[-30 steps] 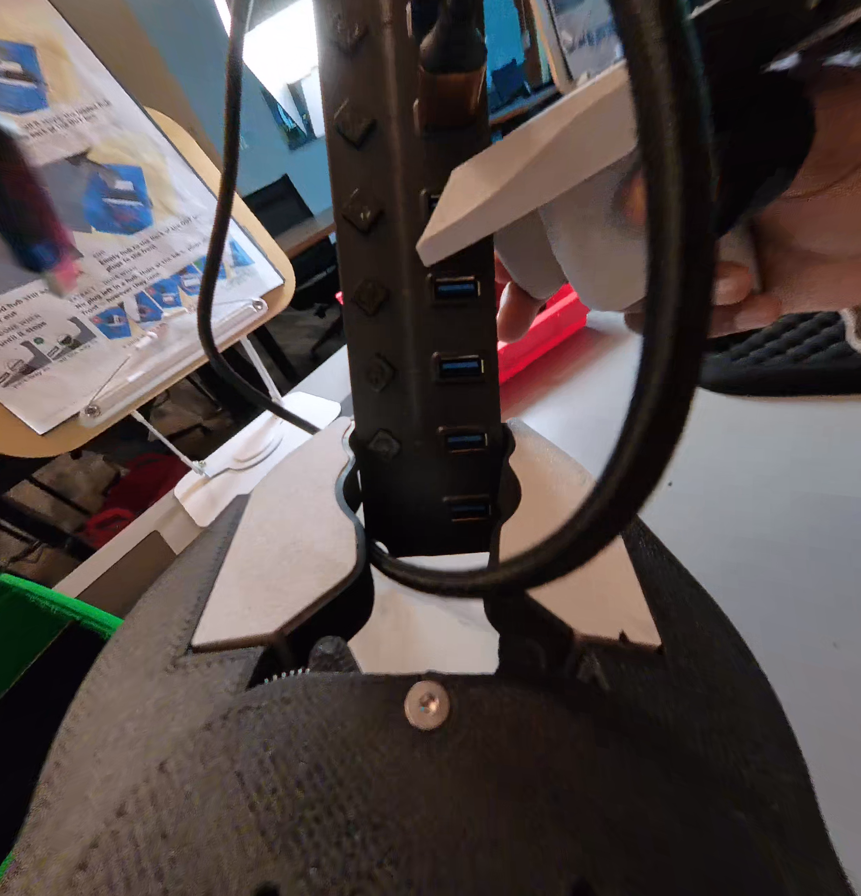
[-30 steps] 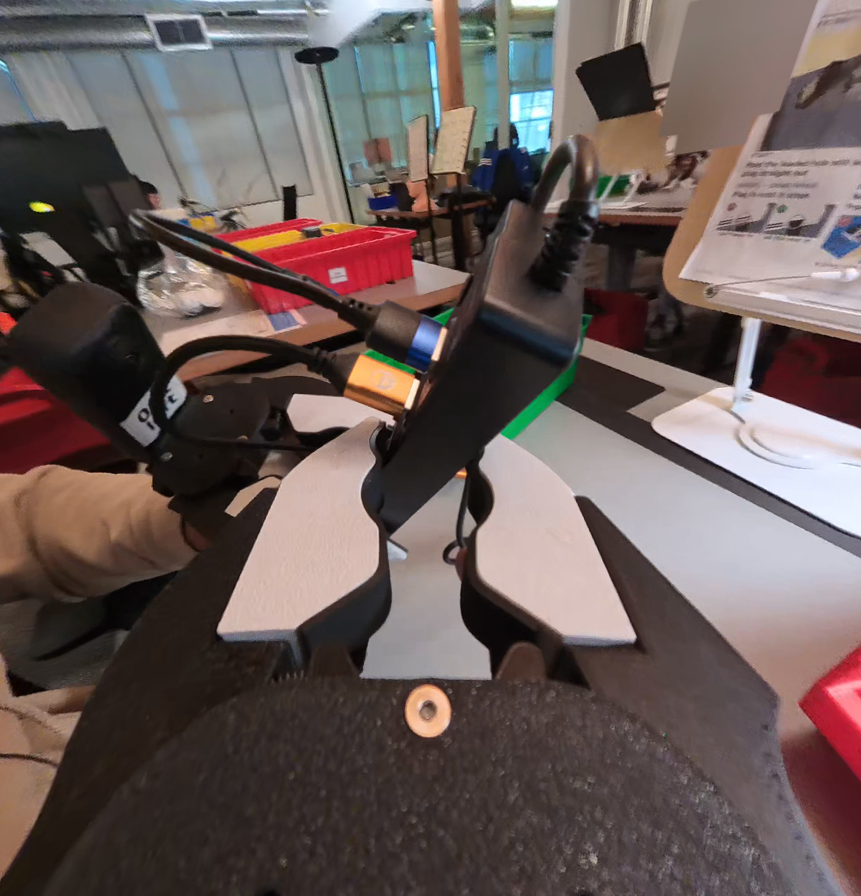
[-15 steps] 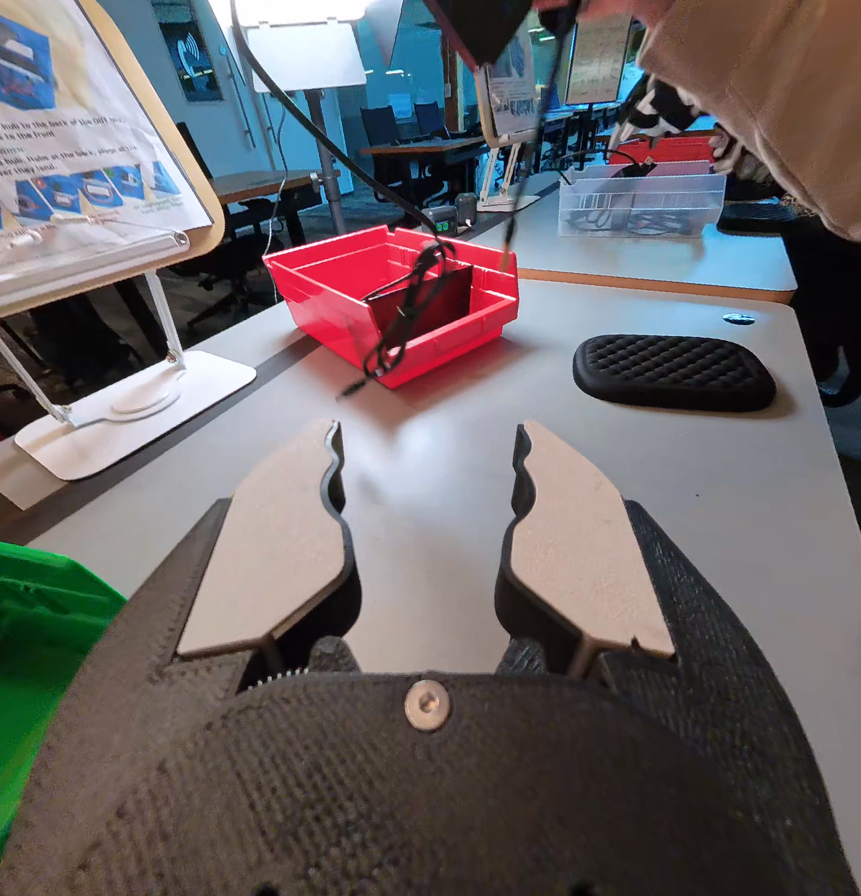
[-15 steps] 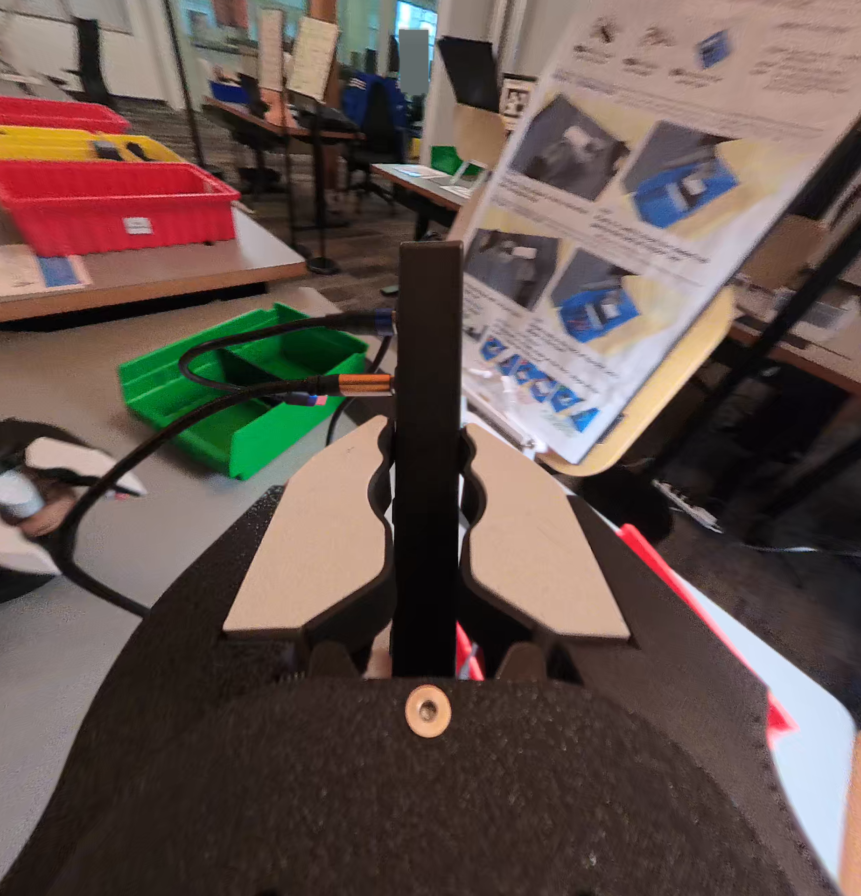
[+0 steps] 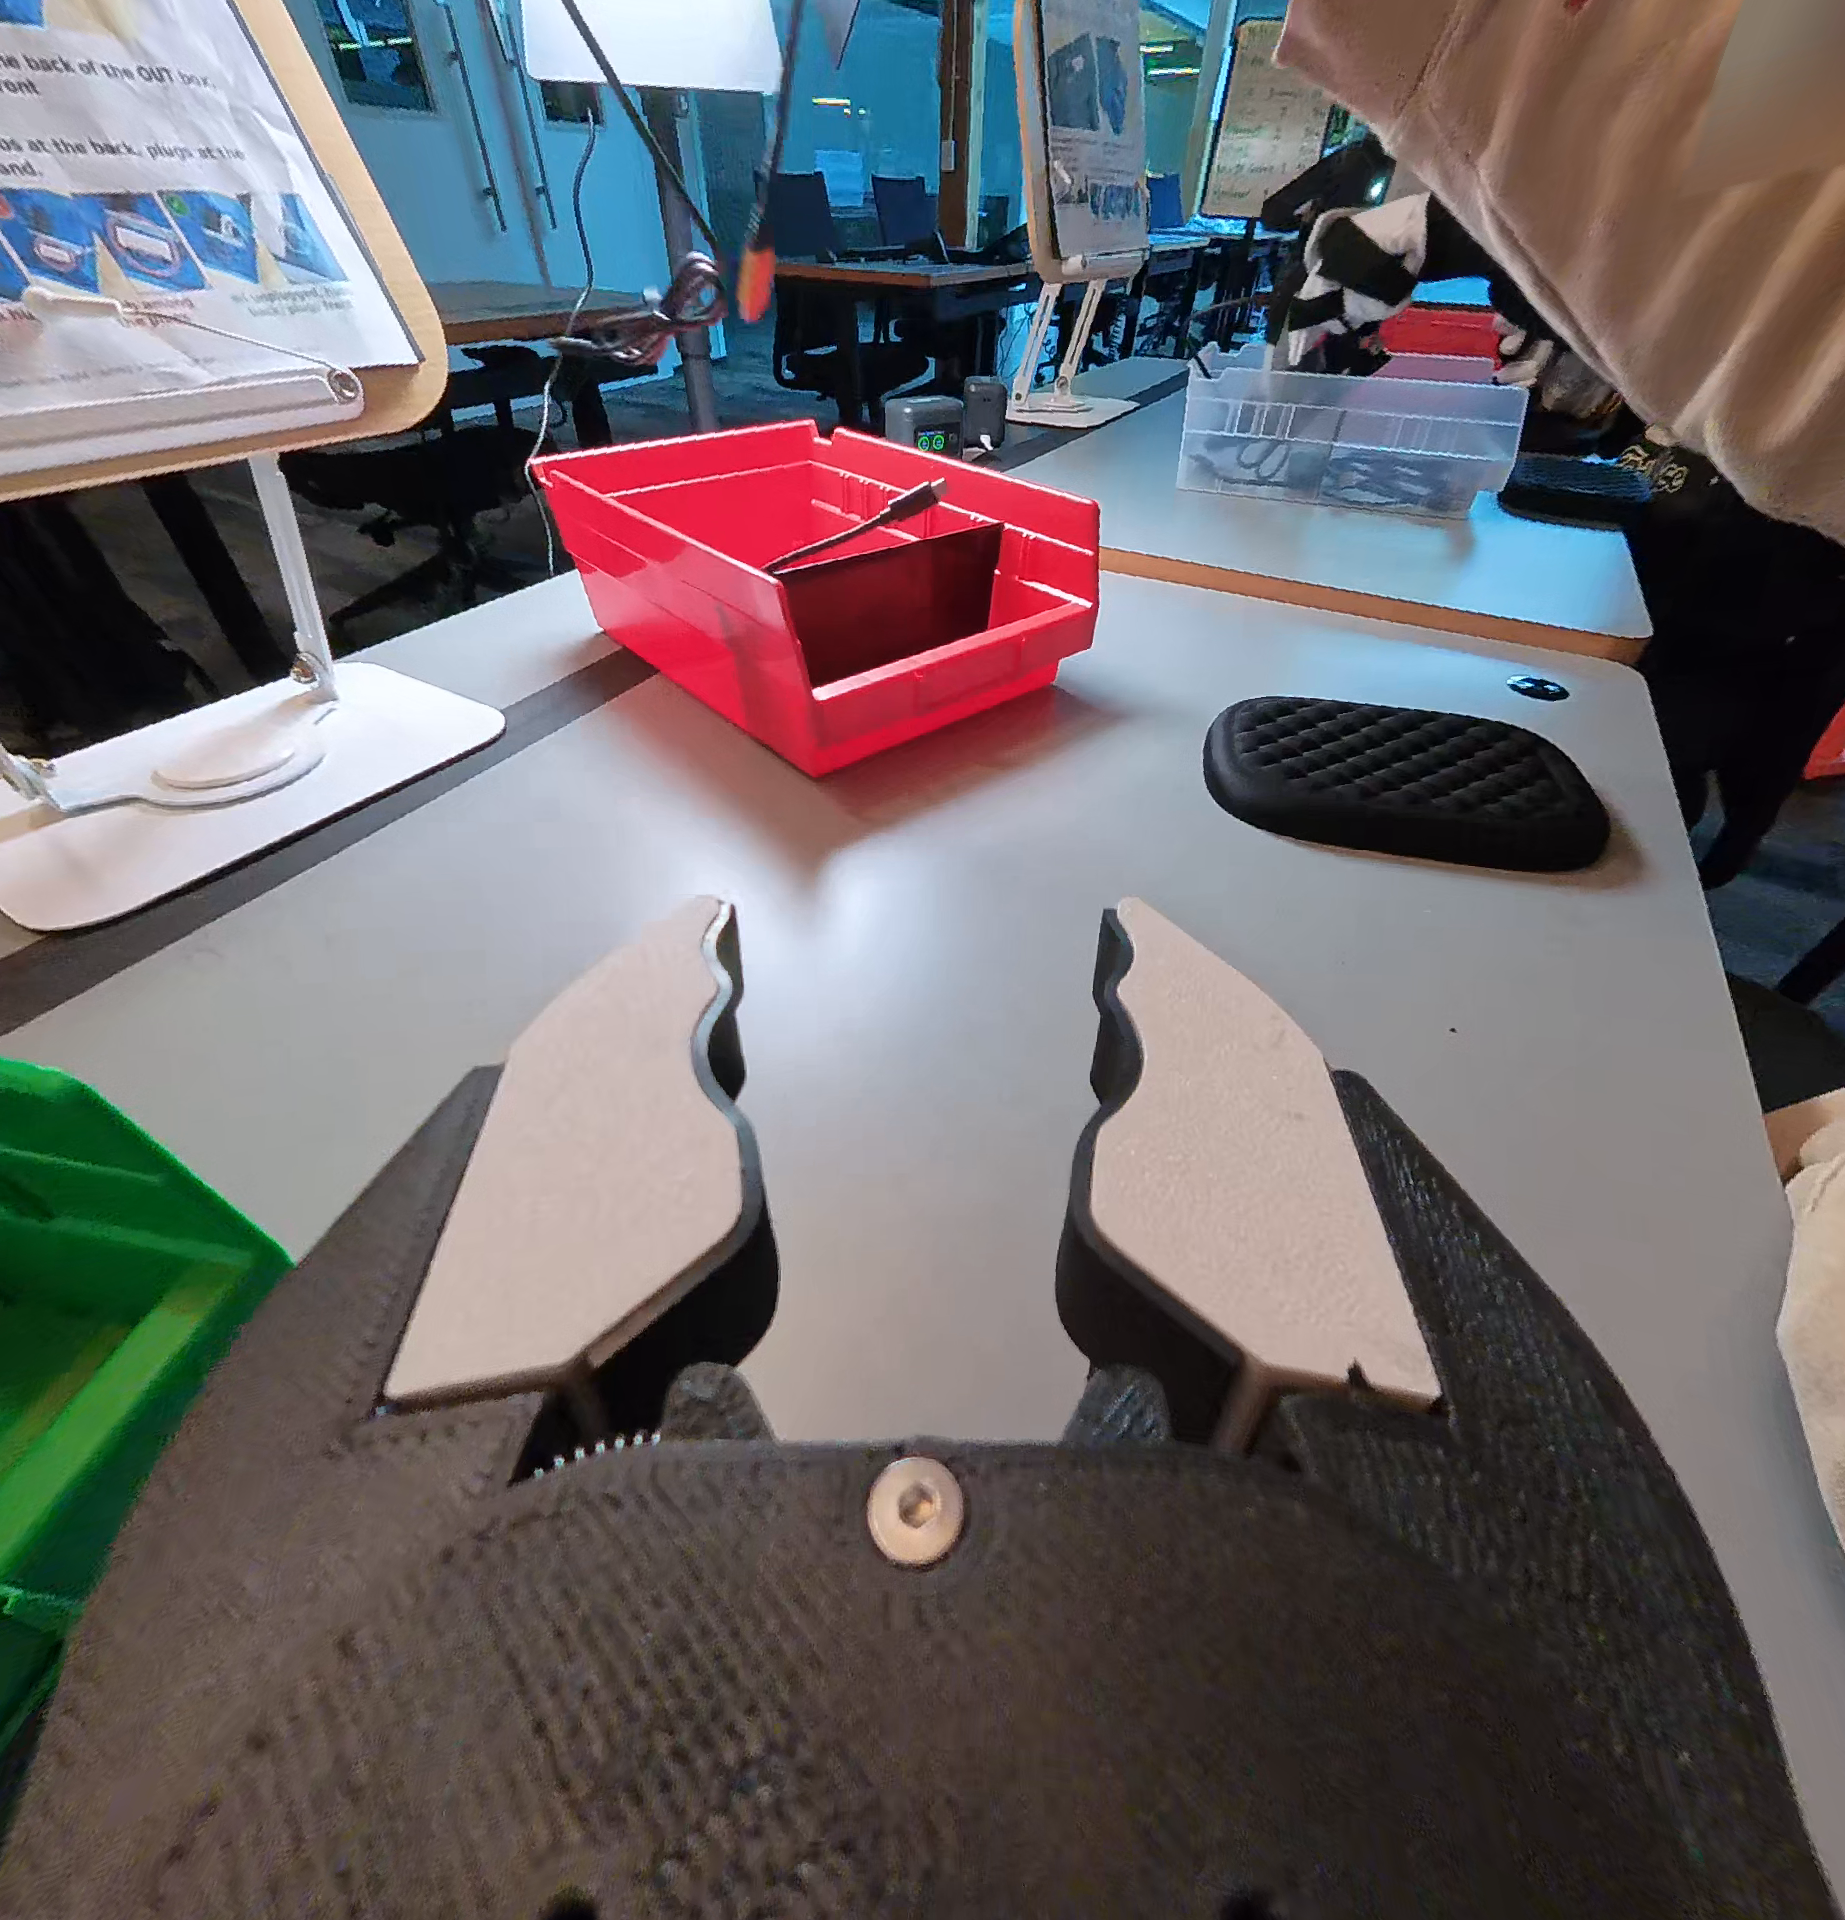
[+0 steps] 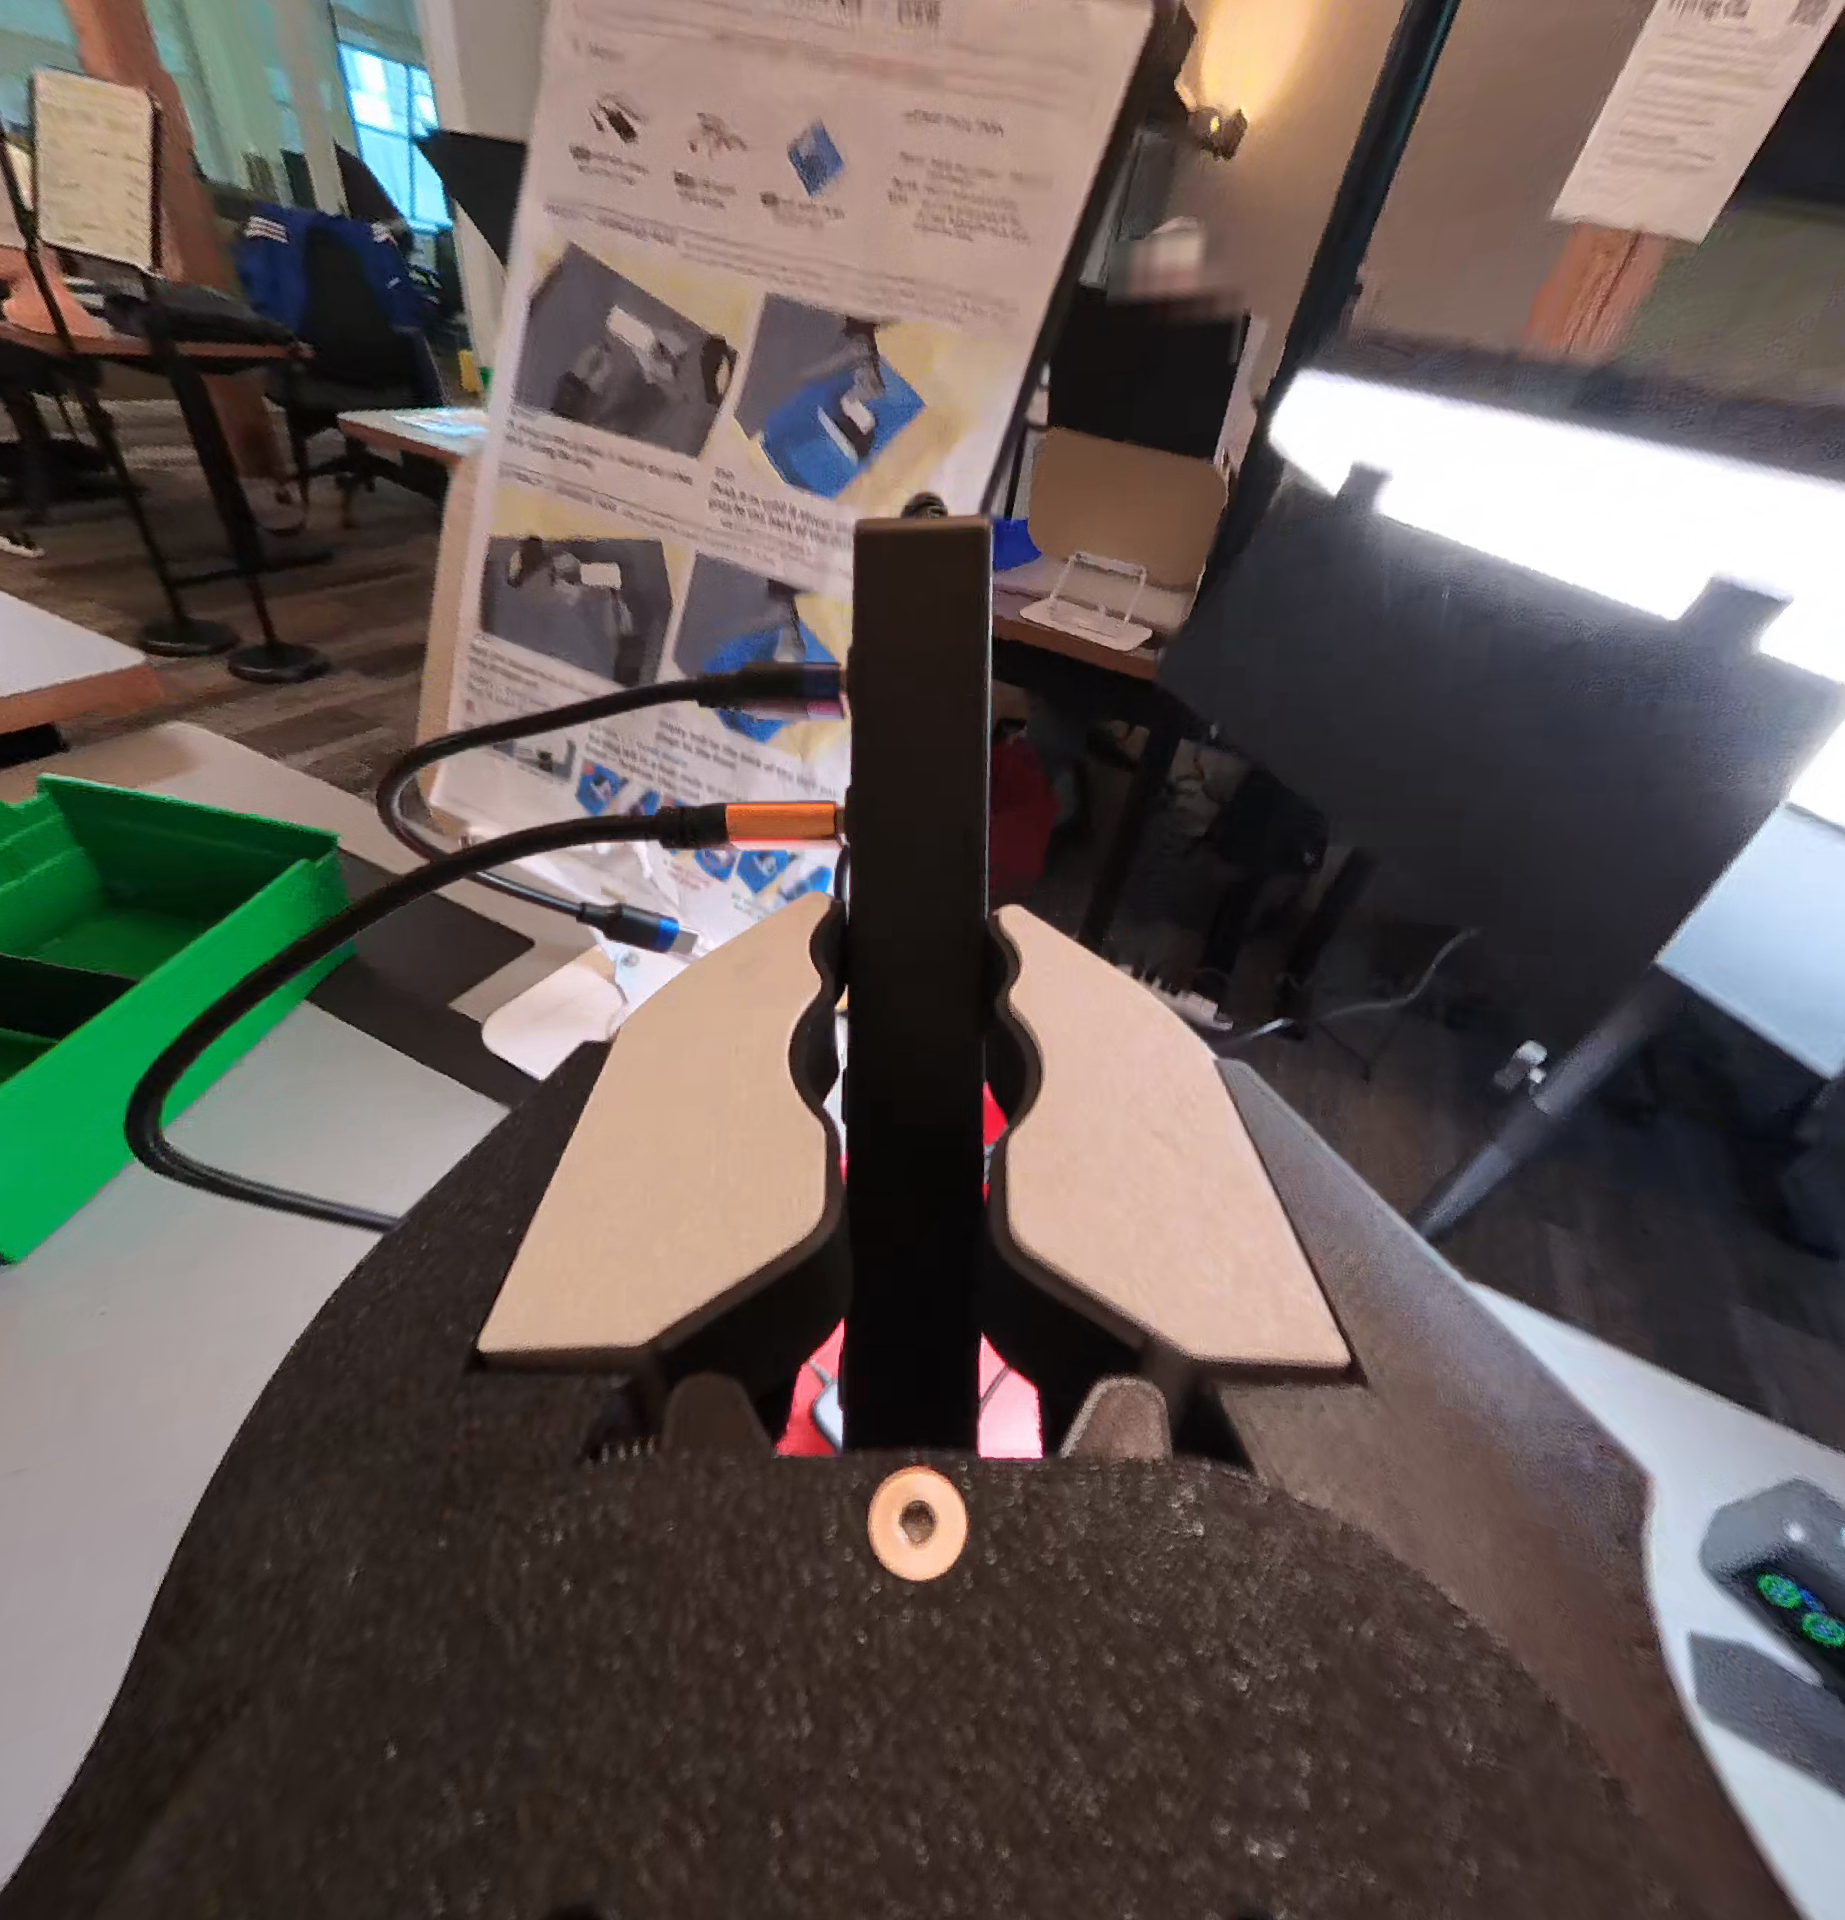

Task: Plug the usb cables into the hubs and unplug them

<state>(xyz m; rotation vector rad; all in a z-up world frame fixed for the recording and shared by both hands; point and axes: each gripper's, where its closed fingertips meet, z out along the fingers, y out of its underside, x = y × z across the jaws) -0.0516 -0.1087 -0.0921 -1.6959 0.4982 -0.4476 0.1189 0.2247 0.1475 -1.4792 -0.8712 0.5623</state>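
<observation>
2 cables plugged into hub [image 6: 920, 831], seen only in right view: orange plug [image 6: 783, 823] lower, dark plug [image 6: 793, 688] higher, both on hub's left face. Right gripper [image 6: 918, 925] clamped on hub, held upright above bench [image 6: 87, 1382]. Loose blue plug [image 6: 648, 928] hanging left of fingers. Green bin [image 6: 118, 956] at left, instruction sheet [image 6: 752, 343] behind hub. Left gripper [image 5: 918, 914] spread wide, gripping nothing, over bare bench [image 5: 949, 831]. Ahead only there: red bin [image 5: 710, 613] holding a black divider and 1 cable end [image 5: 902, 504]; black pad [image 5: 1406, 779] at right; stand base [image 5: 222, 769] at left; beige sleeve [image 5: 1624, 208] at upper right.
</observation>
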